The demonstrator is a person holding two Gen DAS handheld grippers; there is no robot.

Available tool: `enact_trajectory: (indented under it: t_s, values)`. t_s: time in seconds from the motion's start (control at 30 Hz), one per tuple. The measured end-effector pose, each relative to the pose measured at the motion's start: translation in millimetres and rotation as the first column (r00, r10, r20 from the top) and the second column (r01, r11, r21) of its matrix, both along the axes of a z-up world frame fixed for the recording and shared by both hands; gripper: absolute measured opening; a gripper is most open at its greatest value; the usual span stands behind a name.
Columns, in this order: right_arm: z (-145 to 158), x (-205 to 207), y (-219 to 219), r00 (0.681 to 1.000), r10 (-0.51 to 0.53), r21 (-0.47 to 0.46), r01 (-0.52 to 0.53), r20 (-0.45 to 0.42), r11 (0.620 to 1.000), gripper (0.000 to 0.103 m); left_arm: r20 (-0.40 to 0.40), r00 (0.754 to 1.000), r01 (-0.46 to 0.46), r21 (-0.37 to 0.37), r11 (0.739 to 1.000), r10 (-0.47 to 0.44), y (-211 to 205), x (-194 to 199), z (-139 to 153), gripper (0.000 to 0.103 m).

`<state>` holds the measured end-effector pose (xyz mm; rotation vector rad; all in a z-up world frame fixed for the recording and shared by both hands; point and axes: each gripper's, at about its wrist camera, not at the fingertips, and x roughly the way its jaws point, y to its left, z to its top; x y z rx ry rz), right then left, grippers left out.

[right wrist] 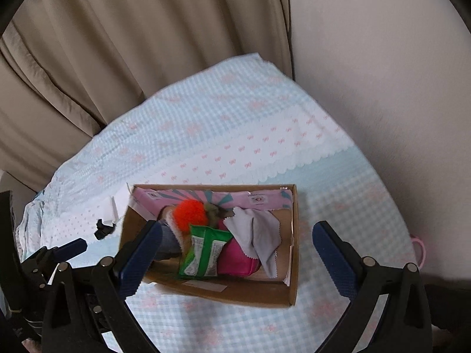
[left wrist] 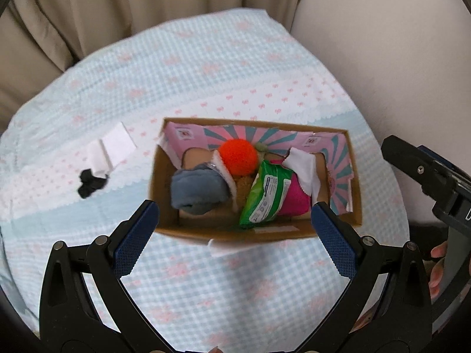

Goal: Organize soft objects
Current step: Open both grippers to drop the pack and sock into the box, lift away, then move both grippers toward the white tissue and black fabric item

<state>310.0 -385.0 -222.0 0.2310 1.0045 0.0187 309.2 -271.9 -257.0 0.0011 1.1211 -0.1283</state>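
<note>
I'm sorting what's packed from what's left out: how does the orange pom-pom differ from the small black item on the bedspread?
The orange pom-pom is round, fluffy and bright; the black item is dark, flat and irregular. The pom-pom sits inside the cardboard box, at its far side; the black item lies outside, left of the box, beside a white folded piece. Neither is held by a hand-held gripper.

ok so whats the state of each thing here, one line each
left claw: open, empty
right claw: open, empty
box: open top, on the bed, holding soft items
orange ball: in box
blue sock: bundled, in box
green pack: tilted, on the pile
white cloth: draped over the pink pouch
black scrap: outside box, on bed
</note>
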Motion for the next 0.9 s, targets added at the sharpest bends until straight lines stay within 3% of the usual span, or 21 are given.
enact_trajectory:
  t_s: [0.3,0.5,0.67,0.9]
  values:
    - [75.5,-54.8,35.3,0.992,0.02,-0.076,-0.01,0.125,0.997,0.102,0.174,0.984,-0.023,0.003,1.0,0.022,40.8,-60.7,78.2,0.103]
    - [116.6,-100.5,68.1,0.972,0.019,-0.137,0.014,0.233,0.99,0.102,0.259,0.963,-0.056,-0.049,0.997,0.067,82.8,-101.9,119.7,0.103]
    - [136.1,-132.9,97.1,0.96,0.014,-0.198,0.044,0.281,0.979,0.102,0.328,0.94,-0.074,-0.068,0.995,0.092,127.5,-141.3,146.0,0.103]
    - [145.3,-149.7,146.2,0.955,0.017,-0.185,0.04,0.297,0.982,0.102,0.353,0.93,-0.081,-0.068,0.994,0.1,196.0,-167.9,156.5,0.103]
